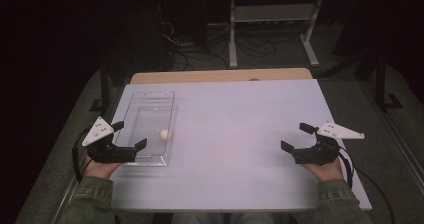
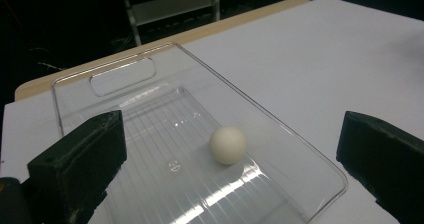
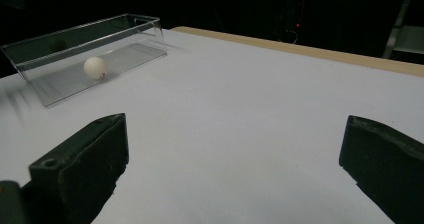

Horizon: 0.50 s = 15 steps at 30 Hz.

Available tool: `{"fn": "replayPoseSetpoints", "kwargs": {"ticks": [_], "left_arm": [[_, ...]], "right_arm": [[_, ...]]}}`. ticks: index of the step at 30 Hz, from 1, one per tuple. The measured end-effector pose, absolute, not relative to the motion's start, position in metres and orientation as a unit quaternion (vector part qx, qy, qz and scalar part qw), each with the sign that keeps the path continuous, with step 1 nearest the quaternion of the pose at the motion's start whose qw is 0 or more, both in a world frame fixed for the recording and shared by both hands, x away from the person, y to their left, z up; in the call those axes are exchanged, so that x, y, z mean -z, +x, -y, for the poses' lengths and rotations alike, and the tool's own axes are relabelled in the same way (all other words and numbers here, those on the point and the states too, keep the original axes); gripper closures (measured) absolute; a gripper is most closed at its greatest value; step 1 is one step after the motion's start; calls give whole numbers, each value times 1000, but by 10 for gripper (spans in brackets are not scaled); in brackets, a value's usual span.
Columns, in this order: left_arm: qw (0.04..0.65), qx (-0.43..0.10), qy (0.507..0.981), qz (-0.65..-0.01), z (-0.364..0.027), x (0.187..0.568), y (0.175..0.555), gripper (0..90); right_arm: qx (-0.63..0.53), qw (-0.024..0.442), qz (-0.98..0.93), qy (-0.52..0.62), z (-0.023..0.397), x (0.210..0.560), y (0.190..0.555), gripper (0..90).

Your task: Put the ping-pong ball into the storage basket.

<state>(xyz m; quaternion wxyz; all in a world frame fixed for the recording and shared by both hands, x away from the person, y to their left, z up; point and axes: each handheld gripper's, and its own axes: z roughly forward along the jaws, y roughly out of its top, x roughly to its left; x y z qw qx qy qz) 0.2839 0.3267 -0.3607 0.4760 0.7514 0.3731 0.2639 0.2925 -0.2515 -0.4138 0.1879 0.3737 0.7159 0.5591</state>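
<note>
high view: one ball [image 1: 165,134], one tray [image 1: 150,101].

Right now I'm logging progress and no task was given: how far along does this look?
Done, apparently: the white ball already lies inside the clear tray, near its right wall. In hand: nothing. The left gripper hangs open at the tray's near end, and the right gripper is open over the bare white table. What is left can't be told; neither gripper touches the ball.
</note>
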Motion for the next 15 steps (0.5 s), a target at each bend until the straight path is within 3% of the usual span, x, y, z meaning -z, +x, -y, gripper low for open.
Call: {"fn": "replayPoseSetpoints", "kwargs": {"ticks": [15], "left_arm": [[517,-290,699,-399,-339,370,275,0]], "right_arm": [[-558,187,-717,374,251,414,293,0]]}}
